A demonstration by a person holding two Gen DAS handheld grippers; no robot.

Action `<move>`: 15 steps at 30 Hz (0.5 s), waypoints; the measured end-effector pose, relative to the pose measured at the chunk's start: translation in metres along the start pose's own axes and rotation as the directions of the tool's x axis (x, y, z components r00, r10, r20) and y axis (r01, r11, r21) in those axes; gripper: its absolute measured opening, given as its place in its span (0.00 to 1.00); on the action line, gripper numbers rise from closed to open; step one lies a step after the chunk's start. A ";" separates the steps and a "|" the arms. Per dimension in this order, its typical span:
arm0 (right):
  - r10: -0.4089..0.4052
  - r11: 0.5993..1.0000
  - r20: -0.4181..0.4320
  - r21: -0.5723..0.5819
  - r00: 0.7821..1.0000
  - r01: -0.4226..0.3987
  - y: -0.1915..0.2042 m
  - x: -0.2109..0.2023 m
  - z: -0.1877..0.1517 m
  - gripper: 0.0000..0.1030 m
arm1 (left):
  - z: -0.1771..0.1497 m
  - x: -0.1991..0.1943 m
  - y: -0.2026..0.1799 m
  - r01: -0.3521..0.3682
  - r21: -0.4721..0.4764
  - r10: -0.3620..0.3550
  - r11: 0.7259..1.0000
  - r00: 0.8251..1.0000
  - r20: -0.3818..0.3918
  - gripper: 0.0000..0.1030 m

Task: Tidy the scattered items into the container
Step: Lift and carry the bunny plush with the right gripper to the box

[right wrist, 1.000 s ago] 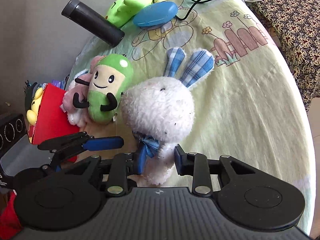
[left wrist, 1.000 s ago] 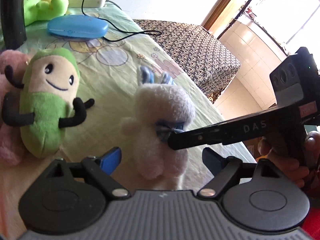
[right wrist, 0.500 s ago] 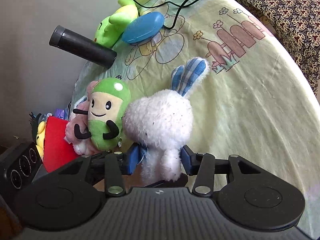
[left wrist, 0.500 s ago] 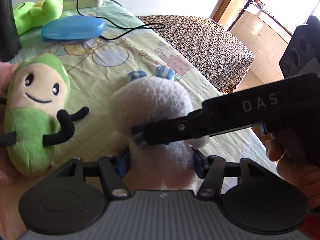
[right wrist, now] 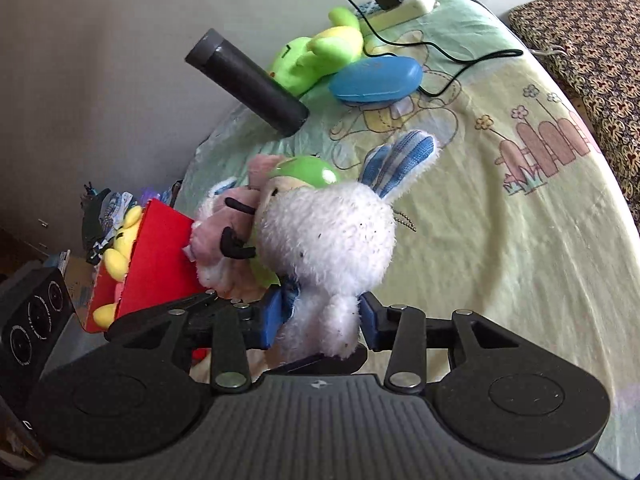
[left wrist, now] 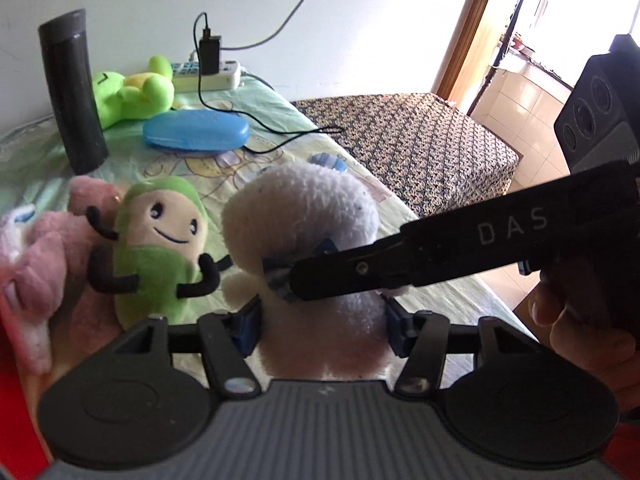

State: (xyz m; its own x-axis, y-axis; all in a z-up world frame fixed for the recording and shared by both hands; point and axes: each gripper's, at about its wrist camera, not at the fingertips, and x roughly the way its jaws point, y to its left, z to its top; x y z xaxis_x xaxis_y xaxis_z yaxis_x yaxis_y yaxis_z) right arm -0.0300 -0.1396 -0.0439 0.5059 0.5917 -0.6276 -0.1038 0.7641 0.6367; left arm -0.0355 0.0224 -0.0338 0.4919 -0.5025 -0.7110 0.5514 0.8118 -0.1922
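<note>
A white plush rabbit with blue checked ears is held up off the bedsheet by both grippers. My left gripper is shut on its lower body, a blue pad on each side. My right gripper is shut on it just below the blue bow, and its black arm crosses the left wrist view from the right. The red container, with a yellow plush inside, stands at the left. A green bean plush and a pink plush lean against it, beside the rabbit.
At the back of the sheet are a black flask, a green frog plush, a blue case and a power strip with a trailing cable. A patterned cushion borders the far right edge.
My left gripper slid in and closed on the rabbit's body. Both grippers then rose with the rabbit, which now sits off the sheet and closer to the green plush and red container.
</note>
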 end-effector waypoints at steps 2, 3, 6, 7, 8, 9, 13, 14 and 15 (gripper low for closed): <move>0.016 0.999 0.021 -0.041 1.000 -0.015 0.014 -0.003 -0.004 0.42 | -0.002 -0.015 0.001 -0.024 -0.003 0.024 1.000 0.999 0.023 0.57; 0.020 0.998 0.030 -0.061 0.999 -0.018 0.022 -0.003 -0.006 0.42 | -0.003 -0.022 0.002 -0.033 -0.009 0.033 0.999 0.999 0.033 0.57; 0.032 0.990 0.065 -0.138 0.997 -0.023 0.043 -0.005 -0.013 0.43 | -0.005 -0.044 0.008 -0.046 -0.038 0.049 0.998 0.997 0.064 0.57; 0.034 0.986 0.076 -0.164 0.997 -0.021 0.050 -0.005 -0.016 0.43 | -0.007 -0.052 0.011 -0.050 -0.048 0.054 0.998 0.996 0.073 0.57; 0.039 0.982 0.087 -0.188 0.995 -0.022 0.056 -0.004 -0.018 0.43 | -0.008 -0.058 0.014 -0.058 -0.050 0.062 0.997 0.995 0.079 0.57; 0.050 0.977 0.099 -0.210 0.994 -0.028 0.064 -0.004 -0.020 0.43 | -0.009 -0.065 0.015 -0.073 -0.047 0.077 0.996 0.993 0.090 0.57; 0.106 0.968 0.113 -0.239 0.988 -0.076 0.090 0.000 -0.021 0.43 | -0.015 -0.097 0.029 -0.118 -0.044 0.123 0.992 0.982 0.141 0.57; 0.119 0.966 0.121 -0.245 0.986 -0.086 0.098 0.001 -0.022 0.43 | -0.017 -0.107 0.033 -0.123 -0.041 0.128 0.992 0.980 0.154 0.57; 0.129 0.964 0.130 -0.249 0.983 -0.093 0.105 0.002 -0.023 0.43 | -0.018 -0.115 0.038 -0.128 -0.037 0.132 0.991 0.977 0.167 0.57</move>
State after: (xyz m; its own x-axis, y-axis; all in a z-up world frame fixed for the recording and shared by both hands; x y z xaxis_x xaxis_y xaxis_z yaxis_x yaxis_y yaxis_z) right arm -0.0596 -0.0523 0.0118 0.5956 0.6467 -0.4765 -0.3603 0.7453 0.5610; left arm -0.0832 0.1160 0.0284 0.6661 -0.4332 -0.6071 0.4588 0.8798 -0.1244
